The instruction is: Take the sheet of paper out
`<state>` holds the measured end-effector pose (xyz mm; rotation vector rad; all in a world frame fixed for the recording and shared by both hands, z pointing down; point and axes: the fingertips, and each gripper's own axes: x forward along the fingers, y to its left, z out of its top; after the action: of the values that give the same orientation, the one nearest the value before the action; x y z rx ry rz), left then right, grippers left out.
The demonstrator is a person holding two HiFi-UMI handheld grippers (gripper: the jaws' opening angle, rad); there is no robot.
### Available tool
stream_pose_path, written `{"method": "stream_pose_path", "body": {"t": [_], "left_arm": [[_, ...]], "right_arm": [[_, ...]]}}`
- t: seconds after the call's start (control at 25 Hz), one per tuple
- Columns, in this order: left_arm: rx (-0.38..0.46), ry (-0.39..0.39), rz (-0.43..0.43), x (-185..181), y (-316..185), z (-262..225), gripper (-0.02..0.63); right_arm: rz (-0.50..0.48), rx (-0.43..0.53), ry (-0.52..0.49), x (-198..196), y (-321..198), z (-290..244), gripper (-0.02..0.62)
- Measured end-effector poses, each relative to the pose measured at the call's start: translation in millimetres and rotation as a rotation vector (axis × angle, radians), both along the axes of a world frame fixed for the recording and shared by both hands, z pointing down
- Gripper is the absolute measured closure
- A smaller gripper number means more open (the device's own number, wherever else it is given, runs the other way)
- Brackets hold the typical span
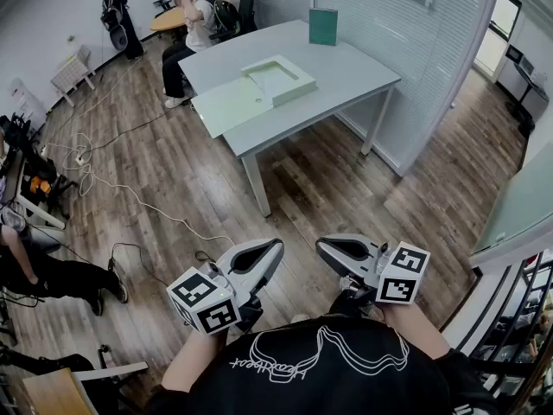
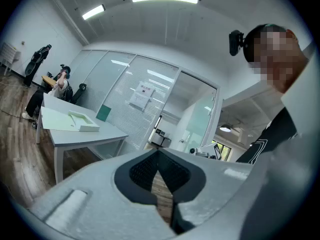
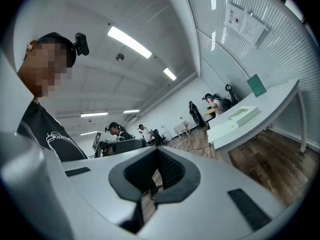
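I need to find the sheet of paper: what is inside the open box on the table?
The box on the table shows only a flat pale recess, nothing sticking up. Whether that surface is a sheet or the bare bottom cannot be told from here.

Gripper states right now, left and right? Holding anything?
Left gripper: closed, nothing between its fingers.
Right gripper: closed, also empty.

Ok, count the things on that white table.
2. On the table: a pale green open box in the middle, lid spread toward the near edge; a dark green board standing at the far edge. Contents may be hidden.
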<state>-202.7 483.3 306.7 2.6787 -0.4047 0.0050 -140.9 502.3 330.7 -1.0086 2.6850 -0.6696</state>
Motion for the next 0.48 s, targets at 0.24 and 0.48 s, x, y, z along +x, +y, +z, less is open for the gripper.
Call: {"method": "stream_pose_path", "body": {"t": [0.24,0.48], "left_arm": [[0.016,0.001,0.013,-8.6,1.5,-1.1,0.594],[0.01,0.011,0.027,-17.3,6.8,-3.5,0.594]], "right_arm": [[-0.009,0.016,-0.013,-11.0,1.8,-5.6,0.591],[0.001,0.019,0.016,-19.3,7.6,-6.6,0.589]]}}
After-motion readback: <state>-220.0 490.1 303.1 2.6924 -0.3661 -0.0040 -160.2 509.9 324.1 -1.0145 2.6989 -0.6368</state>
